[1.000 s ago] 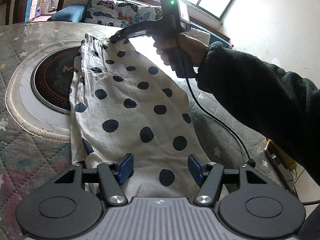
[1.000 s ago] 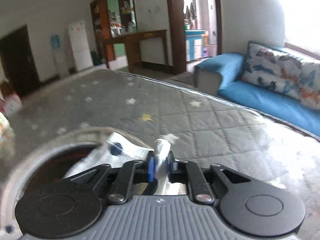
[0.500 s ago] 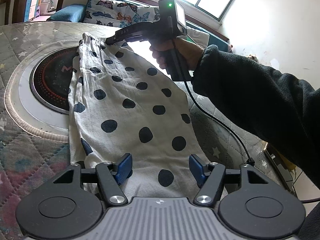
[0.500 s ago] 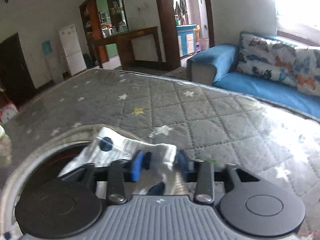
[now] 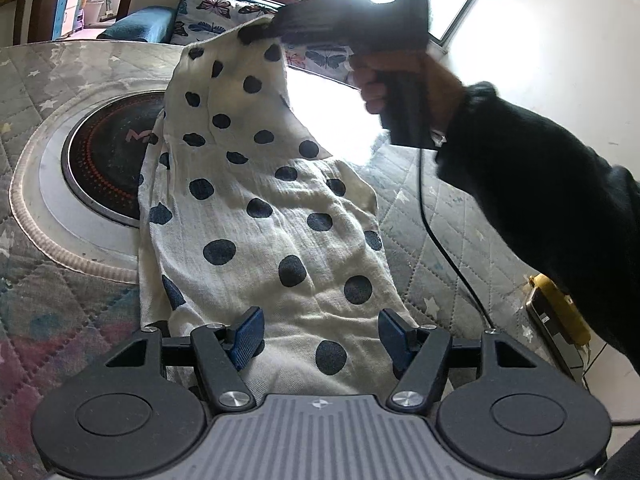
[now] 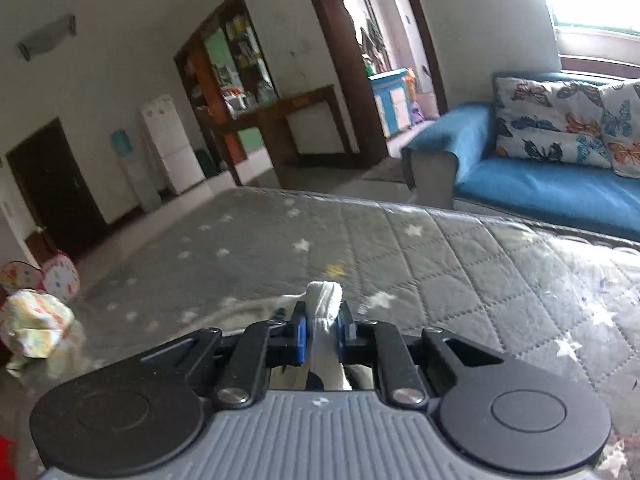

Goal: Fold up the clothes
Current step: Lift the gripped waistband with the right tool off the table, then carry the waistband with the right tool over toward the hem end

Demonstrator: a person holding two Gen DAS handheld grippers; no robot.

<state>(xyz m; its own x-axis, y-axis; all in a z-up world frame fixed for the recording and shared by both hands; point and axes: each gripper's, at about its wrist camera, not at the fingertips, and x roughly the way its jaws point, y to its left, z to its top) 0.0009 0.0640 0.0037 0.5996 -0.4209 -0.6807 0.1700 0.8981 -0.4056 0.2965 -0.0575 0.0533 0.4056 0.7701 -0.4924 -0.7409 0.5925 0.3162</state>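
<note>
A white garment with dark polka dots lies lengthwise on the quilted table. My left gripper is open, its blue pads either side of the garment's near end. My right gripper, seen in the left wrist view, is shut on the garment's far end and holds it raised above the table. In the right wrist view the right gripper pinches a bunched white fold of the garment between its blue pads.
A round black hotplate in a pale ring sits under the garment's left side. A grey star-quilted cover spreads over the table. A blue sofa with butterfly cushions stands beyond. A crumpled cloth lies far left. A phone lies at the right edge.
My right gripper opened on the garment's far end, then shut on it again and lifted it up toward the near side. My left gripper stayed open in place.
</note>
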